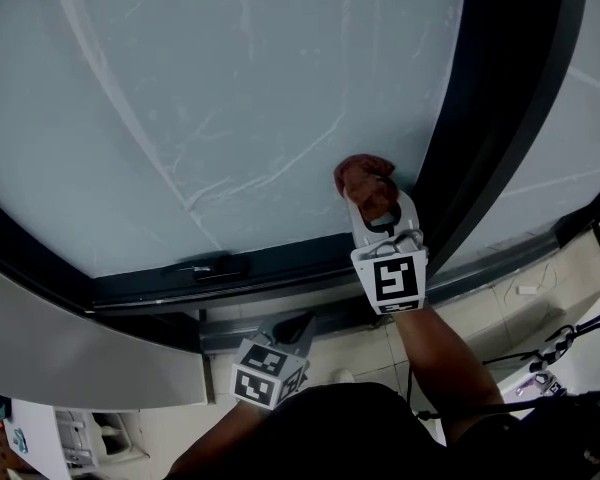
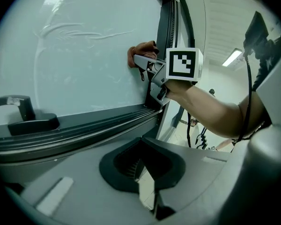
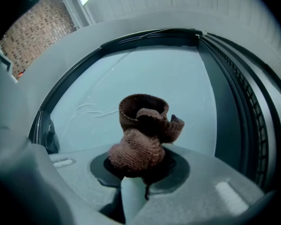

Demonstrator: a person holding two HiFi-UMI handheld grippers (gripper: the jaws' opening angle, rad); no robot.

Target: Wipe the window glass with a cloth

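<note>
The window glass [image 1: 230,98] fills most of the head view and carries pale curved streaks. A brown knitted cloth [image 1: 365,180] is pressed to the glass at its lower right corner, just beside the dark upright frame [image 1: 500,118]. My right gripper [image 1: 378,218] is shut on the cloth [image 3: 143,135], which bunches up out of the jaws against the pane [image 3: 154,78]. My left gripper [image 1: 285,333] hangs lower, below the sill, off the glass. Its jaws [image 2: 143,170] are shut with nothing between them. From the left gripper view the right gripper [image 2: 147,67] and the cloth [image 2: 139,53] show against the glass [image 2: 84,64].
A dark window handle [image 1: 208,265] lies on the bottom frame left of the cloth, also visible as the handle [image 2: 25,118]. A grey sill runs under the frame. Below is tiled floor, with black cables [image 1: 570,338] at lower right and white equipment [image 1: 75,433] at lower left.
</note>
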